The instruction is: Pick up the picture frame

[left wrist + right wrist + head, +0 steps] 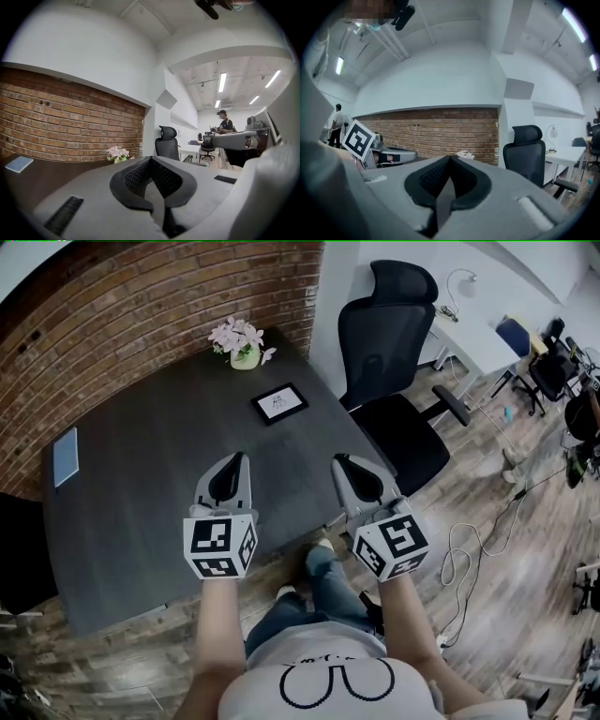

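Lying flat on the table (141,484), the picture frame (279,403) sits well ahead, long axis slanting. Left gripper (234,463) and right gripper (343,467) flank its line, both closed and empty, about equally near.

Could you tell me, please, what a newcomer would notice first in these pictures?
First, the two grippers with black-and-white marker cubes: the left gripper and right gripper, both shut and empty, side by side over the near edge of the dark table. Beyond them the picture frame lies flat on the table, with pink flowers at the far corner by the brick wall. A black office chair stands to the table's right.
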Demonstrator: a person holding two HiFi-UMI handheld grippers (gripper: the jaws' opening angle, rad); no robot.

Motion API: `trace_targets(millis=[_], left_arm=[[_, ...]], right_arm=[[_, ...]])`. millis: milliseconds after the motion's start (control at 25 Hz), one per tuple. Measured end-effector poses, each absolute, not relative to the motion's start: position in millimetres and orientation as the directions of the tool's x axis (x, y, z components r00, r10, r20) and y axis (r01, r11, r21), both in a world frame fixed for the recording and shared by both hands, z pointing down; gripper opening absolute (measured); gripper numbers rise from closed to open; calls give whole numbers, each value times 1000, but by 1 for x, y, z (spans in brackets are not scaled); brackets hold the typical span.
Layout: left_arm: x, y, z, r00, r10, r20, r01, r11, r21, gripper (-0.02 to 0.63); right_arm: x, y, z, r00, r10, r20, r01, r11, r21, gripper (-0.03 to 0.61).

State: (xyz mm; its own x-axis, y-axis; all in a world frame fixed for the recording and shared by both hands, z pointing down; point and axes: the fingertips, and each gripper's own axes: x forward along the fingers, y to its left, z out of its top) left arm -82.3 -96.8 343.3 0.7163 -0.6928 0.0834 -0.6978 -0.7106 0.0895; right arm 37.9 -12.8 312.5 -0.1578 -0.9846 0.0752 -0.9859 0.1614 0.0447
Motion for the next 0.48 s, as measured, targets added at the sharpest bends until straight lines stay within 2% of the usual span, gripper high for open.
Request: trace_targets(millis=[480], left_arm=[[-40,-185,367,630,-763,147,-777,-618,121,-2]], right_arm=[[100,-131,330,-266,-963,49,-964,267,2,0]])
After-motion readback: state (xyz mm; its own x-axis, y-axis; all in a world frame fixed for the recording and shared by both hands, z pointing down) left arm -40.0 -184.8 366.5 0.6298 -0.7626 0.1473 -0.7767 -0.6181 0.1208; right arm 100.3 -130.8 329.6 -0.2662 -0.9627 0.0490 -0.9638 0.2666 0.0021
